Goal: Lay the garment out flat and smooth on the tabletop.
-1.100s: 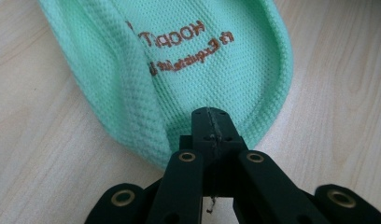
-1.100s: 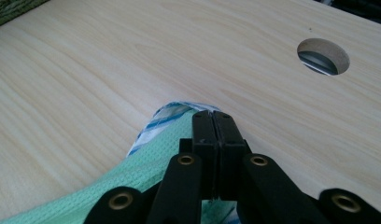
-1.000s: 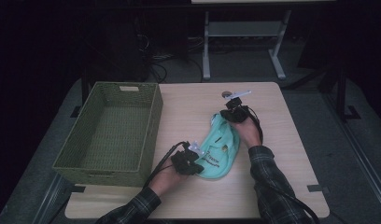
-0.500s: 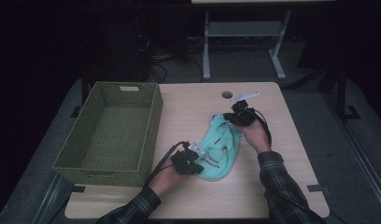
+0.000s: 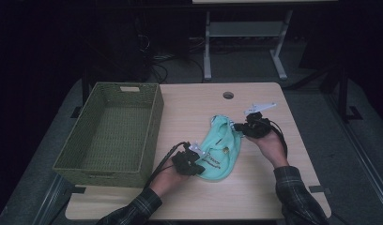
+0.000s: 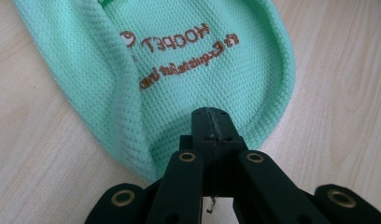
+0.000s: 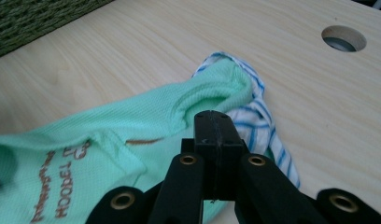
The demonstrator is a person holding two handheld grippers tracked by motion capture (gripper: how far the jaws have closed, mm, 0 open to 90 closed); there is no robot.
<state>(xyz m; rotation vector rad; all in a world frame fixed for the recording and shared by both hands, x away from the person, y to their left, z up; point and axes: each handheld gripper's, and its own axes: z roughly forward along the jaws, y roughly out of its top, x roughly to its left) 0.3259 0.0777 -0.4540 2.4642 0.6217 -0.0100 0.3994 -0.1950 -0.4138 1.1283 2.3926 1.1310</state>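
A small mint-green garment (image 5: 220,147) with brown embroidered lettering and a blue-striped lining lies on the wooden table (image 5: 269,192). My left gripper (image 5: 199,161) is at its near end. In the left gripper view the jaws (image 6: 211,126) are shut on the garment's (image 6: 188,60) rounded hem. My right gripper (image 5: 237,127) is at the garment's far right edge. In the right gripper view its jaws (image 7: 215,128) are shut where a green fold of the garment (image 7: 109,126) meets the striped lining.
A green woven basket (image 5: 154,122), with nothing inside, stands on the table's left part, and its wall (image 7: 34,16) is at the top left of the right gripper view. A round cable hole (image 5: 228,95) sits near the far edge. Bare wood surrounds the garment.
My right gripper has moved to the right and slightly toward the person, drawing the garment's far edge with it. The left gripper has stayed put on the near hem.
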